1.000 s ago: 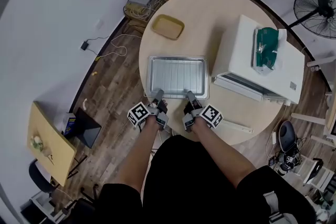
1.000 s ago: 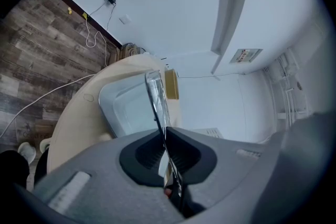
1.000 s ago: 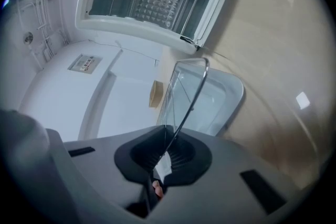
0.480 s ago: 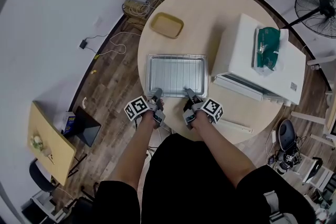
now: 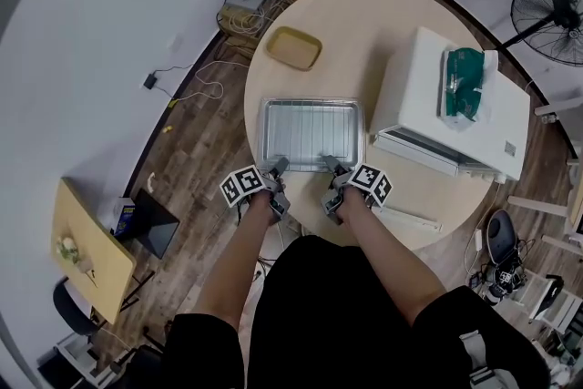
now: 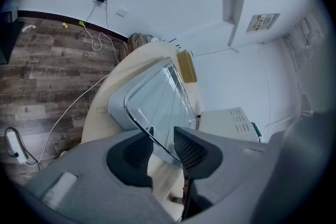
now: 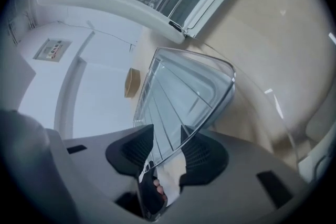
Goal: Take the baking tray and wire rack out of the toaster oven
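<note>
Count on the round worktop (image 5: 364, 23):
- one baking tray (image 5: 266, 134)
- one wire rack (image 5: 314, 134), lying in the tray
- one white toaster oven (image 5: 410, 91)
- one shallow yellow dish (image 5: 291, 47)
- one green packet (image 5: 465, 82), on the oven's top

The tray rests flat at the worktop's near middle. It is just left of the oven, whose door (image 5: 428, 155) hangs open. The dish sits apart on the far side.

Two grippers are present, both at the tray's near rim. The left gripper (image 5: 278, 165) has its jaws opening, with the rim passing between the pads and a gap showing. The right gripper (image 5: 330, 163) is in the same state, jaws opening and loose around the rim.

Against a second ago, the tray and rack lie in the same spot. Both grippers, then closed on the rim, have slackened and tilted at the wrist.
</note>
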### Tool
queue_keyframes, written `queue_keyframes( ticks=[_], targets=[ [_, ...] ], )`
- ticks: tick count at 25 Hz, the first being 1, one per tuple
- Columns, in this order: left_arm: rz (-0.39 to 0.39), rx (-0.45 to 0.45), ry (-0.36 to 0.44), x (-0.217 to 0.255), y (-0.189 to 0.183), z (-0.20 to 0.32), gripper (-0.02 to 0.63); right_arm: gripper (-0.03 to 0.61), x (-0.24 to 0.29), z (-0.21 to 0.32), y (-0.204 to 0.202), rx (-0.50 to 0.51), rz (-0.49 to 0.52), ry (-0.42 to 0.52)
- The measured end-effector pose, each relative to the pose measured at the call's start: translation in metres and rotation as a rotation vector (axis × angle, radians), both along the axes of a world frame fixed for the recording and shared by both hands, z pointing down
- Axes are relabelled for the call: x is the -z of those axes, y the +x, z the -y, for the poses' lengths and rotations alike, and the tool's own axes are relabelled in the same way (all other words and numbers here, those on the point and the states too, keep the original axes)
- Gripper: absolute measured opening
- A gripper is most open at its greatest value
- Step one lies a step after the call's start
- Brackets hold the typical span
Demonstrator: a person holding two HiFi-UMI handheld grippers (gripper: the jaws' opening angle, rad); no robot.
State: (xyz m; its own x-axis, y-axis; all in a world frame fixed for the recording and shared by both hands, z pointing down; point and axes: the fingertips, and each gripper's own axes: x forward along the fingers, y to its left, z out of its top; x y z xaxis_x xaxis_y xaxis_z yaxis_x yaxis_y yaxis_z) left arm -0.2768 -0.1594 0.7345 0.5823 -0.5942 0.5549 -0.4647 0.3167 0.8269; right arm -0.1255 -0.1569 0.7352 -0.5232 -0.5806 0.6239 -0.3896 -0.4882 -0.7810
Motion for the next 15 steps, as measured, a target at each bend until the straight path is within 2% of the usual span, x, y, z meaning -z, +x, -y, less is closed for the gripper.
queue_keyframes(
  ticks=[4,9,15],
  targets=[
    [0.041,-0.017,-0.028,-0.002,-0.005,-0.005,0.134,0.166,-0.004,-0.008,-0.005,0.058,-0.007,-0.046],
    [0.036,-0.052,-0.045,0.0,-0.006,-0.011,0.15,0.187,-0.006,-0.014,-0.008,0.121,0.012,-0.082],
    [0.101,-0.153,-0.039,0.001,-0.003,-0.015,0.16,0.19,-0.01,-0.011,-0.011,0.157,0.031,-0.126]
  ],
)
